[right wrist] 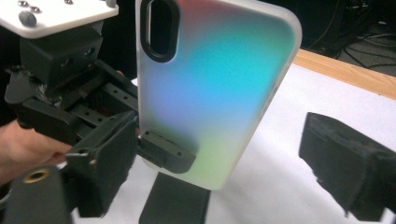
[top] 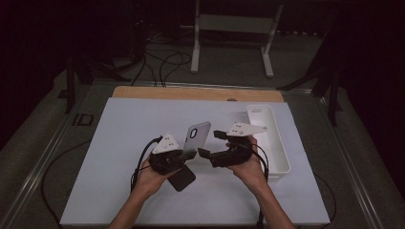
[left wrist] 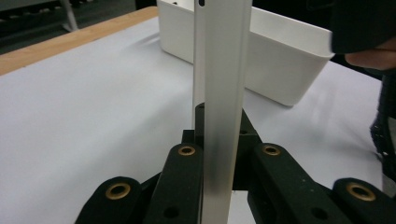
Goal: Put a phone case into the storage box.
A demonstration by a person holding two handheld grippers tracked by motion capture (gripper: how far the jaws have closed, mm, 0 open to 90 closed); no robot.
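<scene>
High view: left tool (top: 184, 155) clamps case (top: 196, 137) at its lower end, frame centre, upright above counter (top: 124, 143); phone (top: 182, 178) lies below it. Right tool (top: 210, 143) spread wide, just right of case, not touching. Tray (top: 282, 157) at right.
Left gripper view: case (left wrist: 223, 93) edge-on, centre, pinched.
Right gripper view: case (right wrist: 210, 88) centre-left, pads apart either side.

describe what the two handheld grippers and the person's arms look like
Both grippers are black, with angular linked jaws. The left gripper and right gripper each carry a pale three-cornered plate on top and trail a black cable. Brass-coloured rivets sit in the left one's jaw links. The right one's pads look like rough black foam. The forearms are bare, no sleeves.
</scene>
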